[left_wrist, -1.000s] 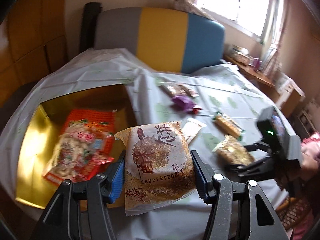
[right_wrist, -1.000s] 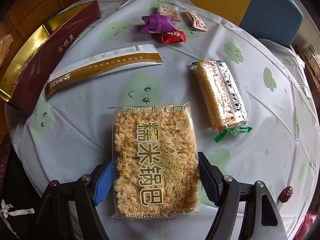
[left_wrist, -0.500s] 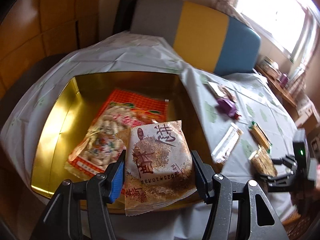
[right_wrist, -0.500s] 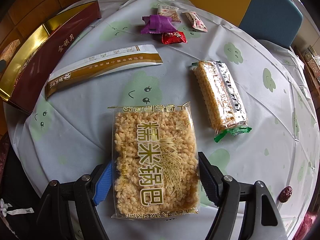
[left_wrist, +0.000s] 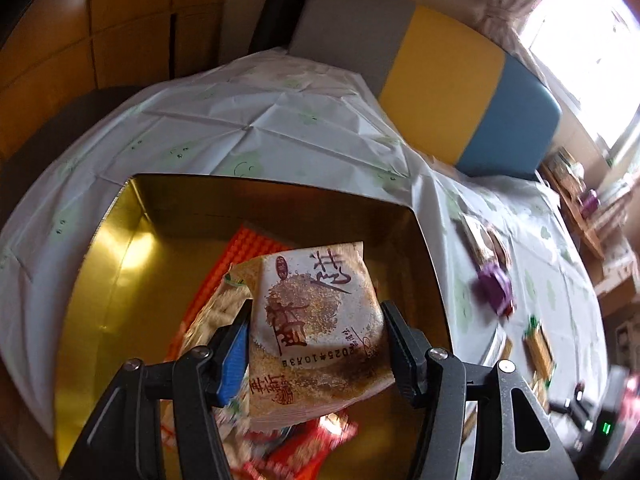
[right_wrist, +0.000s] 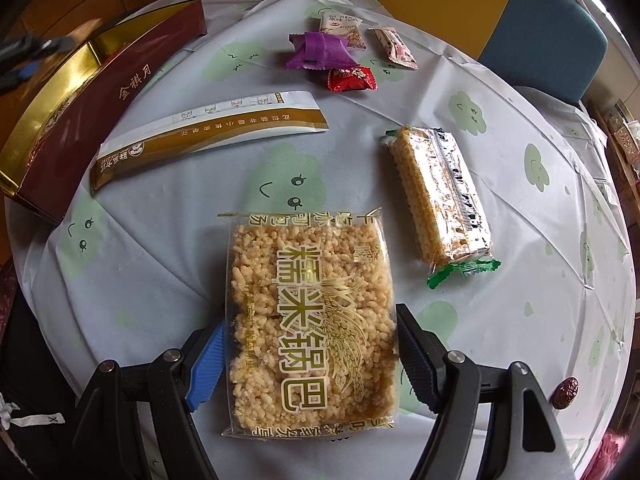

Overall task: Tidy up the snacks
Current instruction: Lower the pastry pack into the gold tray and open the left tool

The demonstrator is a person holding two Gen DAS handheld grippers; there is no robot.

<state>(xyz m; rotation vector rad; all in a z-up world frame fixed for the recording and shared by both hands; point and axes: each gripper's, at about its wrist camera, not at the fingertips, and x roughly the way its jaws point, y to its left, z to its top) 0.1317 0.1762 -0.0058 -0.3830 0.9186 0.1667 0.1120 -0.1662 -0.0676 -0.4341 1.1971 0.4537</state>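
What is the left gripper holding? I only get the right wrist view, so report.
Observer: The left gripper is clamped on a brown-and-white snack packet, held above the open gold box.
Operator: My rice crisp packet goes next. Tell me what's already inside the box.
Observer: An orange packet lies on the box floor, partly hidden under the held one. Gold floor shows to its left.

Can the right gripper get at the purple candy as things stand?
Probably not yet. The right gripper is shut on the rice cracker pack, so its jaws are occupied. The tablecloth between it and the purple candy is bare, so the path itself looks free.
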